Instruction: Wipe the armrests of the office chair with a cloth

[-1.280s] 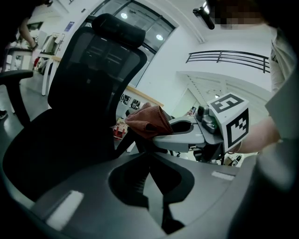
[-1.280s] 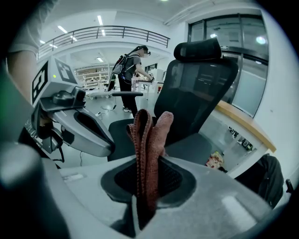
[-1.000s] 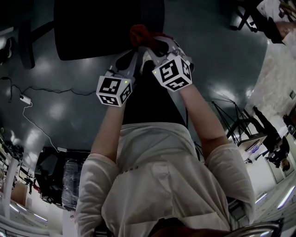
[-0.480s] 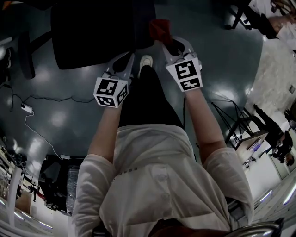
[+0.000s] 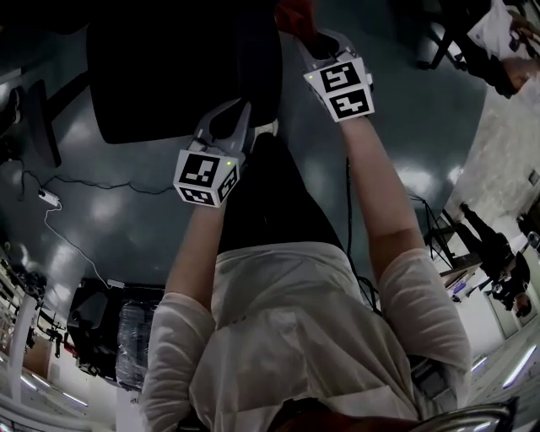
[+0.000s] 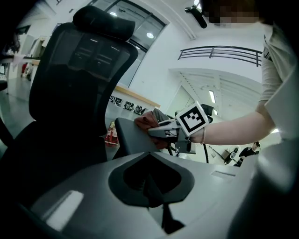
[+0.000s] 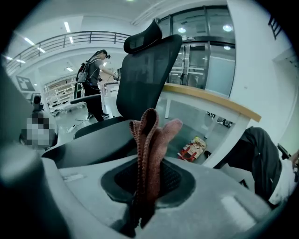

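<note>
The black office chair [image 6: 79,70] with a mesh back and headrest stands in front of me. In the left gripper view its dark armrest pad [image 6: 131,137] shows at the middle, with the reddish cloth [image 6: 148,122] pressed against its far end. My right gripper [image 7: 142,205] is shut on that cloth [image 7: 149,144], which stands up folded between its jaws. The head view shows the right gripper [image 5: 301,32] at the top beside the chair seat [image 5: 169,67], with the cloth [image 5: 291,13] at its tip. My left gripper [image 5: 229,118] hovers shut and holds nothing; the seat edge is just ahead of it.
A person [image 7: 96,84] stands behind the chair by some workbenches. A long white counter [image 7: 210,105] runs on the right, with a red packet [image 7: 191,149] on the floor under it. A cable and plug [image 5: 46,198] lie on the floor at the left.
My right gripper has moved forward and to the right with the cloth, away from my body and along the chair's side. The left gripper stayed nearly still below the seat edge.
</note>
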A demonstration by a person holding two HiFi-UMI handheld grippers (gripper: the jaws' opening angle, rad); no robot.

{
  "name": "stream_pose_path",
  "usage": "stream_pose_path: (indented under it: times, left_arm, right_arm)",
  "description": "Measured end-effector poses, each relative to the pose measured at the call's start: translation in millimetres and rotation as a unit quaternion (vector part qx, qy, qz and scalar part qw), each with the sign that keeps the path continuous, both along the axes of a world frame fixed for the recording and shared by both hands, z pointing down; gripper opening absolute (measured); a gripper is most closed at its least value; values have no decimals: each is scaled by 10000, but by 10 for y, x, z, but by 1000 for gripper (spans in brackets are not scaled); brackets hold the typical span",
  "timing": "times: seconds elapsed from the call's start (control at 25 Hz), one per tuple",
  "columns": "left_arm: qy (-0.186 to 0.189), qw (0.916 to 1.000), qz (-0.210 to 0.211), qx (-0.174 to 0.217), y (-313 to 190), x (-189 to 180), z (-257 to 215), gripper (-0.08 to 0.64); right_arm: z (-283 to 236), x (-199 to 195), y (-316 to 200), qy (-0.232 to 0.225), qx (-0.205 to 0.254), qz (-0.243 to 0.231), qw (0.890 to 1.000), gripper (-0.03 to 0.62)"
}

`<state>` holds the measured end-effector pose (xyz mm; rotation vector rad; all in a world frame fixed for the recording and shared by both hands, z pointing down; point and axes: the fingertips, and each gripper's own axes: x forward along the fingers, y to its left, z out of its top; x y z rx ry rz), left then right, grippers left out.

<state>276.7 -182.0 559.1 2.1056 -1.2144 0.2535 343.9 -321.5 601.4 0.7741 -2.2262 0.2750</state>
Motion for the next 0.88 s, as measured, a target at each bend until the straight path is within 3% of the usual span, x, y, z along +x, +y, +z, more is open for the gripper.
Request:
stream_pose_path:
  times: [0.2, 0.4, 0.88]
  left_arm:
    - [-20, 9999, -120, -114, -60, -88, 84, 17]
    - [-2, 9998, -149, -151, -31, -136, 86, 17]
    - [316, 9981, 504, -168, 140, -57, -2, 17]
  right_arm:
    - [146, -282, -102, -41, -104, -531, 9985, 54]
    - [143, -390, 78, 211, 101, -1030, 9944, 52]
    - [56, -267, 682, 732, 187, -1116, 9909, 54]
